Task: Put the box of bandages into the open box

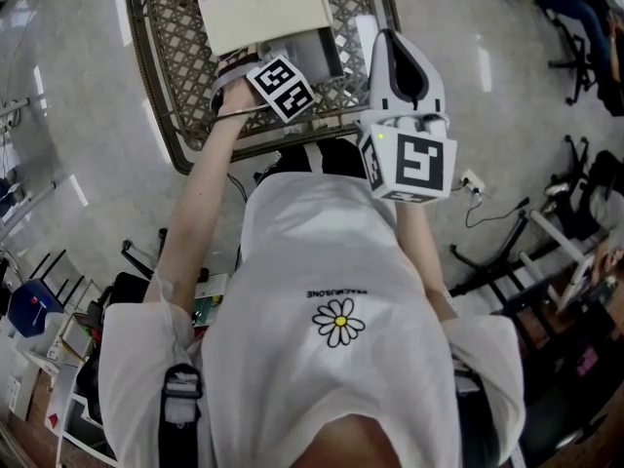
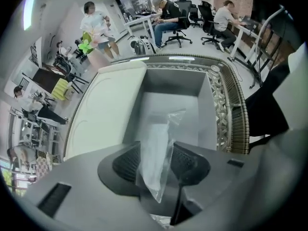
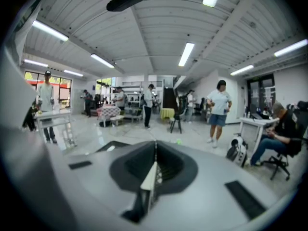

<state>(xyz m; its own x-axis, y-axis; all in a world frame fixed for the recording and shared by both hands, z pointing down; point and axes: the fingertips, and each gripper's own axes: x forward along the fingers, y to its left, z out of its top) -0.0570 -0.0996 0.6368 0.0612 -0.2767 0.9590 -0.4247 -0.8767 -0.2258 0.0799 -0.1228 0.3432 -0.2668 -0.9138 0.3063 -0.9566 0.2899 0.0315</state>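
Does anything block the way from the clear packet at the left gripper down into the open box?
Nothing visible does. The clear packet hangs between the parted jaws of the left gripper, right over the open box, whose grey inside looks bare. Its lid lies flipped to the left.

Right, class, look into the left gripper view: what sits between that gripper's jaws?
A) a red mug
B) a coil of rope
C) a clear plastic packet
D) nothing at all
C: a clear plastic packet hangs between the spread jaws of the left gripper, just above the inside of the open box.
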